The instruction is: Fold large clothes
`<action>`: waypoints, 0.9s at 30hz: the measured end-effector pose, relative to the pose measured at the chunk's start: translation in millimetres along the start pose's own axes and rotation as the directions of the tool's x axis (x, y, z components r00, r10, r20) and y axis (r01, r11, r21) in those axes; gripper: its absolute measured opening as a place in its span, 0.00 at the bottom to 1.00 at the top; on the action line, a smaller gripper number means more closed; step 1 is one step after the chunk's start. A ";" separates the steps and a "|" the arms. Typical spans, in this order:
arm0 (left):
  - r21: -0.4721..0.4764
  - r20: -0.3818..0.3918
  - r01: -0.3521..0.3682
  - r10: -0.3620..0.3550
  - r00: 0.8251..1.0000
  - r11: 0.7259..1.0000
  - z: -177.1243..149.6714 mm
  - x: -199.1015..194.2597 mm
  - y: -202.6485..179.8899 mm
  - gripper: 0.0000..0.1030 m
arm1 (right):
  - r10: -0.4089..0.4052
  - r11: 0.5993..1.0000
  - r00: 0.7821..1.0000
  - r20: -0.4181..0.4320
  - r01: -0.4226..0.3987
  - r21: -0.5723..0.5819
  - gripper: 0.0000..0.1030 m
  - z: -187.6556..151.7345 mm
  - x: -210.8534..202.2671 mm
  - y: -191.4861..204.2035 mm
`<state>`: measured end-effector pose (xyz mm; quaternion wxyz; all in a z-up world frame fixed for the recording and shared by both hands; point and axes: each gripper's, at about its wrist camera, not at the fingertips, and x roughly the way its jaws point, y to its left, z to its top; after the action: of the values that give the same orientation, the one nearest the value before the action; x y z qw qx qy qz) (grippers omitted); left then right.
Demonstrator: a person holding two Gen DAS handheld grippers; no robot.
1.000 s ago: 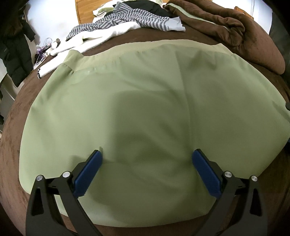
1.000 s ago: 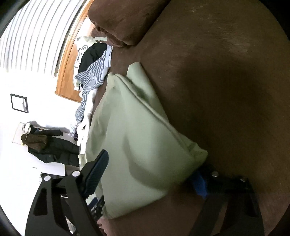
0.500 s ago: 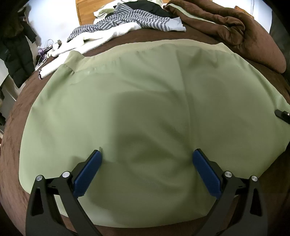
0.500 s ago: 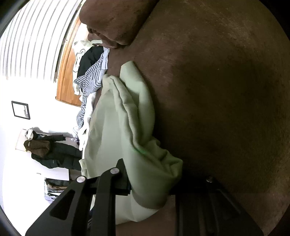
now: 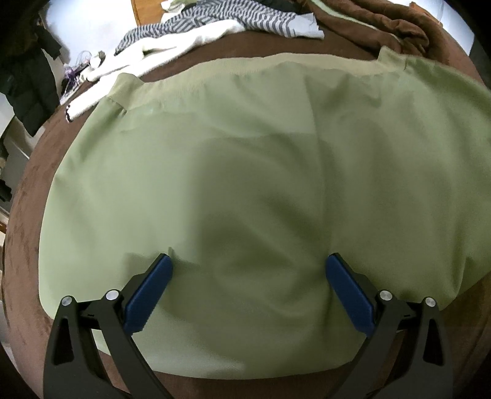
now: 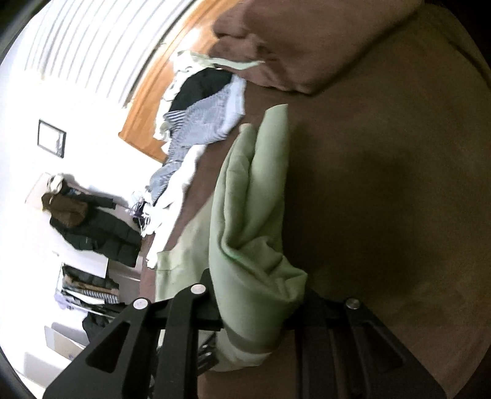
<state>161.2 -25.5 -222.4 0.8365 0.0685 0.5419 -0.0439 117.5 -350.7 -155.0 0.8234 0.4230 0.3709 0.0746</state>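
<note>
We clamp our right gripper (image 6: pixel 260 310), just closed, on the green garment's (image 5: pixel 245 184) edge to fold it; our left gripper (image 5: pixel 248 276), jaws apart, pins its middle.

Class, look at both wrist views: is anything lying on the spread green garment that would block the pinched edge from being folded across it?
Nothing visible does. The right gripper is shut on the green garment, whose spread surface is bare. The left gripper is open on it. The striped clothing lies beyond its far hem.

No text, label, brand or number can be read anywhere.
</note>
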 end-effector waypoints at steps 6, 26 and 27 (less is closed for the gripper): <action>-0.012 0.015 0.024 -0.024 1.000 1.000 10.7 -24.2 14.3 0.93 | 0.033 0.996 0.999 0.008 -0.032 -0.083 0.19 -2.2 -4.2 56.4; -0.363 0.141 -0.064 0.122 0.982 0.930 -67.4 -101.9 249.7 0.93 | -0.052 0.816 0.996 -0.069 0.002 -0.578 0.18 -118.0 113.7 282.8; -0.385 0.129 -0.062 0.120 0.984 0.921 -72.3 -97.7 260.6 0.93 | -0.076 0.801 0.994 -0.084 0.011 -0.599 0.18 -129.7 127.9 287.8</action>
<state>94.6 243.2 -144.8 0.8734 -0.0729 0.4719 0.0957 176.4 -30.1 -56.2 0.8957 0.1294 0.3804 0.1905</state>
